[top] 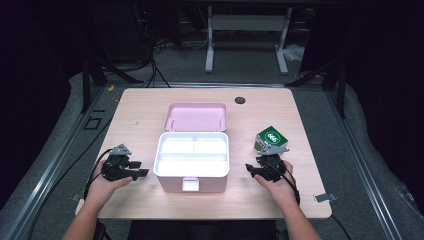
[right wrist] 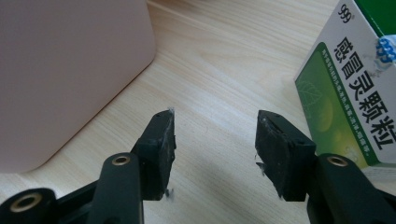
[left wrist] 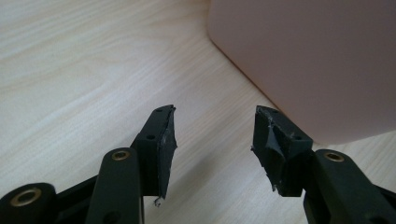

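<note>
right gripper (top: 256, 169): low on the tabletop (top: 150, 107) at the near right, jaws apart with bare wood between them; nothing held.
right gripper pads: one pad (right wrist: 273, 140) sits just beside the near lower corner of the green medicine box (right wrist: 348, 107); not touching as far as I can tell.
green medicine box, place: stands on the tabletop just beyond the right gripper, right of the pink case (top: 191, 165), apart from it. Green and white printed faces; a small blue-white patch at its upper edge.
step in hand (judgement): right gripper lining up to take the box, presumably for the open case.
how to do it well (judgement): swing the gripper toward the box so it sits centred between both pads, not caught by a corner. Close across two flat opposite faces, low enough to stop it tipping. Cardboard, so squeeze only until firm.
left gripper (top: 141, 173): rests at the near left, jaws wide apart over bare wood, empty; the rounded pink wall (left wrist: 322, 60) is just ahead on its right side.
left gripper, use (judgement): could steady the case if the drop nudges it.
pink case: centre of the tabletop, lid (top: 197, 117) raised at the back, white divided tray (top: 192, 152) showing, compartments look empty.
risk (judgement): an off-centre pinch may spin or topple the box.
</note>
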Action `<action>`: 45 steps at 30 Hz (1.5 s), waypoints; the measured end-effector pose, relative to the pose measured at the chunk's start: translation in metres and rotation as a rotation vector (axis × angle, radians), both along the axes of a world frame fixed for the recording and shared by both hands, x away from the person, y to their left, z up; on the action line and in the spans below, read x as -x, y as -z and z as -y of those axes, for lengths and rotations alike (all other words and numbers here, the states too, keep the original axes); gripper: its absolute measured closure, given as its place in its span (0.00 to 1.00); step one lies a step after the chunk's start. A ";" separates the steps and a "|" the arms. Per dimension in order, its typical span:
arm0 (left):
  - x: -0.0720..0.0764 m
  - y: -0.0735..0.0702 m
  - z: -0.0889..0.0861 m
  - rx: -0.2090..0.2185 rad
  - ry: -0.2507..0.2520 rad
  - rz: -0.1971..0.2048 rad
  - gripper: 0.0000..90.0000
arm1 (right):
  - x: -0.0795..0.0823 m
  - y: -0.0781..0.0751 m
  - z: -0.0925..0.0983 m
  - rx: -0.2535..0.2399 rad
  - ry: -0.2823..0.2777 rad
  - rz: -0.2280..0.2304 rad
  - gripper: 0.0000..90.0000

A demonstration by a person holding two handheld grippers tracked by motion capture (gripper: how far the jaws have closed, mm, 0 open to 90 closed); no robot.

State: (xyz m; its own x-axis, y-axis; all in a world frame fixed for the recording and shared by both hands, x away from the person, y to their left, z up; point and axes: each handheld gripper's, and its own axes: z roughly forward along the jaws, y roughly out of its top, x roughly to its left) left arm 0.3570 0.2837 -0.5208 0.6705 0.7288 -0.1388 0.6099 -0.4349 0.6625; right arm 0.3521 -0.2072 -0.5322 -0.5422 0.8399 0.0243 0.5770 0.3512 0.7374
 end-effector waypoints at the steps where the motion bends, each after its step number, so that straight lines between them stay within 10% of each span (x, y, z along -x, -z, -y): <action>1: 0.000 -0.002 0.000 0.002 -0.004 0.004 0.55 | 0.000 0.000 -0.001 0.003 0.001 0.003 0.53; 7: -0.001 -0.023 0.003 0.056 0.007 0.017 0.56 | 0.002 -0.001 -0.003 0.013 -0.014 0.008 0.53; 29: -0.009 -0.083 0.021 0.013 0.082 0.085 0.59 | 0.005 -0.005 -0.005 0.001 -0.025 0.018 0.54; 45: -0.017 -0.100 0.061 -0.031 0.189 0.108 0.61 | 0.007 -0.008 -0.004 -0.015 -0.026 0.030 0.56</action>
State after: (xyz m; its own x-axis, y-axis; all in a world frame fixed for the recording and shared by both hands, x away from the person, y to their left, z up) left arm 0.3740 0.2227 -0.4209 0.8056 0.5913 -0.0380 0.4414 -0.5562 0.7041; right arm 0.3454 -0.2033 -0.5243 -0.5644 0.8252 0.0202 0.5452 0.3543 0.7597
